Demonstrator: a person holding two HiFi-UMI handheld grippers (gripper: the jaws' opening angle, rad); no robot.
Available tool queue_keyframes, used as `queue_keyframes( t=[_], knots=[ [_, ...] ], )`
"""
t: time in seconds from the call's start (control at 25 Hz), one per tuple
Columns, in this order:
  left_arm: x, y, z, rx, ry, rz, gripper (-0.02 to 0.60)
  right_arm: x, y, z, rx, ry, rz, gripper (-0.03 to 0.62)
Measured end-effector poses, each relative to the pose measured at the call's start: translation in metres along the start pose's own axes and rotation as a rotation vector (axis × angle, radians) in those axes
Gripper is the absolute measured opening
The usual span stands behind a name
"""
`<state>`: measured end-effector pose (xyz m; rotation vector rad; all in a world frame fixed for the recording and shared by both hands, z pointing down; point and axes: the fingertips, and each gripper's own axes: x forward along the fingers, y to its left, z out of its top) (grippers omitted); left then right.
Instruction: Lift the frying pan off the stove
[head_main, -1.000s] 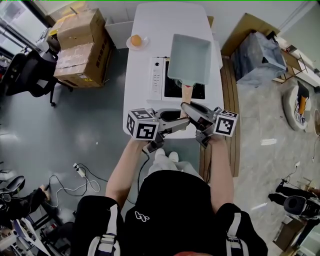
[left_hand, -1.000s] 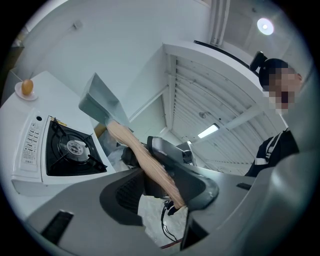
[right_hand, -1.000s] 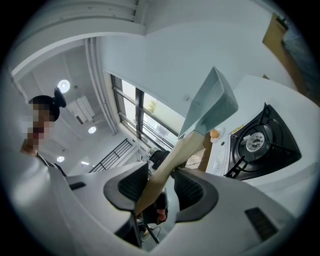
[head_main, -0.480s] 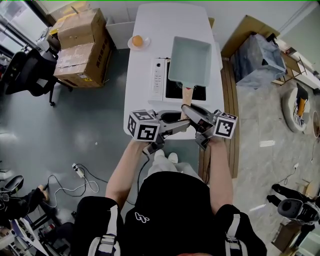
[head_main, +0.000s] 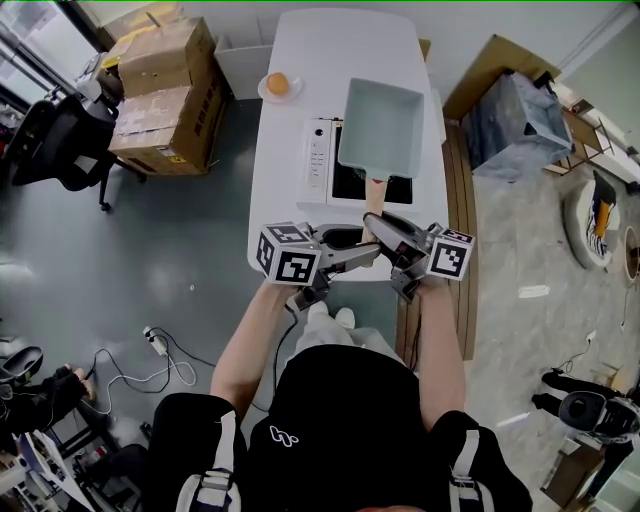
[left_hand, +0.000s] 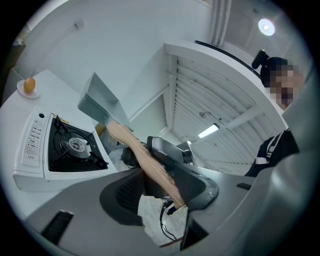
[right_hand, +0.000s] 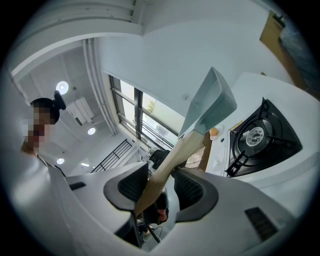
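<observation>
A rectangular grey-blue frying pan (head_main: 382, 125) hangs tilted above the white single-burner stove (head_main: 316, 160), clear of the burner. Its wooden handle (head_main: 375, 195) points toward me. My right gripper (head_main: 378, 222) is shut on that handle, which runs between the pads in the right gripper view (right_hand: 170, 162). My left gripper (head_main: 362, 243) comes in from the left and is shut on the handle's near end (left_hand: 142, 157). In the left gripper view the pan (left_hand: 97, 100) floats over the black burner grate (left_hand: 70, 145).
The stove sits on a long white table (head_main: 330, 50). A small plate with an orange ball (head_main: 278, 85) stands at the table's far left. Cardboard boxes (head_main: 165, 85) are stacked on the floor to the left, wooden boards (head_main: 462, 200) to the right.
The pan and both grippers have drifted slightly toward me. The hold on the handle is unchanged.
</observation>
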<state>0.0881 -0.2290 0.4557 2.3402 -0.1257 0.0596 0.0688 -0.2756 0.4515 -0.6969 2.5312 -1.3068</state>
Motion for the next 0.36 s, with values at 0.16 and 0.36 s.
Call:
queue_keyframes(
  t=[0.16, 0.36],
  knots=[
    [0.0016, -0.0001, -0.0026, 0.002, 0.002, 0.004, 0.201, -0.0028, -0.0019, -0.0018, -0.002, 0.0, 0.001, 0.167],
    [0.0045, -0.0005, -0.003, 0.0, 0.003, 0.006, 0.201, -0.0057, -0.003, -0.0013, -0.001, 0.002, 0.001, 0.167]
  ],
)
